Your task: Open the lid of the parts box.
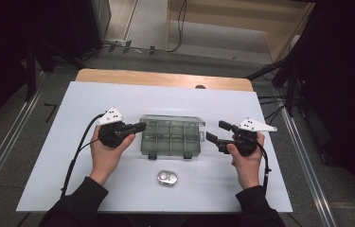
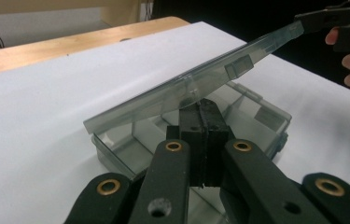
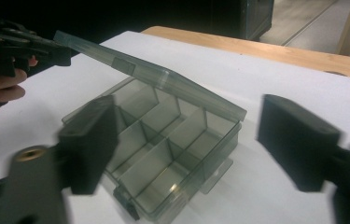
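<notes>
Left gripper (image 1: 136,126): jaws are seen pressed together, nothing between the pads; in the left gripper view the closed tips are placed just under the raised lid (image 2: 191,88) of the compartment box (image 1: 171,137), though contact with the lid cannot be told. In the right gripper view the same gripper is seen at the lid's far corner.

Right gripper (image 1: 217,131): jaws are spread wide, nothing between them; it is held just beside the box's right end, apart from it. No earlier picture is given for comparison.

Box: a clear, smoke-tinted plastic organiser, placed at the middle of the white table top (image 1: 71,156), between the two grippers. The lid is seen tilted up at an angle, hinged along one long edge. Inner dividers are visible, forming several compartments; contents cannot be made out. Two dark latches are seen on the near wall in the high view.

A small silver oval object (image 1: 167,178) is noted on the table, near the box's front side, not touching it
</notes>
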